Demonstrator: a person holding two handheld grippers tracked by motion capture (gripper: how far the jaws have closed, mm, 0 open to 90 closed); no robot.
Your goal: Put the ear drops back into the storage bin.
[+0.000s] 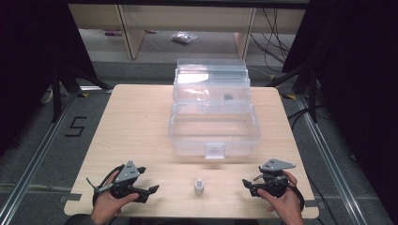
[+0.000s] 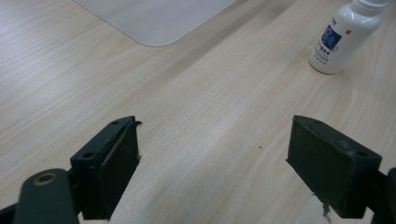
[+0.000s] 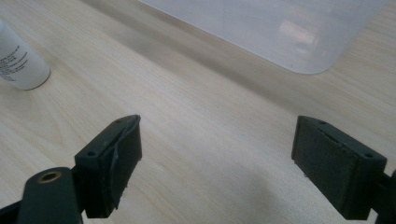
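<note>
Bottle (image 1: 199, 186) is what I'm working around: small, white, standing upright on the worktop (image 1: 141, 122) between my two hands. I'm holding my left gripper (image 1: 149, 180) at its left, jaws gaping apart on nothing. I'm holding my right gripper (image 1: 250, 178) at its right, equally wide and empty. Beyond sits a clear plastic box (image 1: 213, 136).

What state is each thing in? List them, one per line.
Small white bottle: upright on the table, capped, untouched.
Clear plastic box: open, lid tipped back.
Left gripper: open, nothing between its jaws.
Right gripper: open, nothing between its jaws.
</note>
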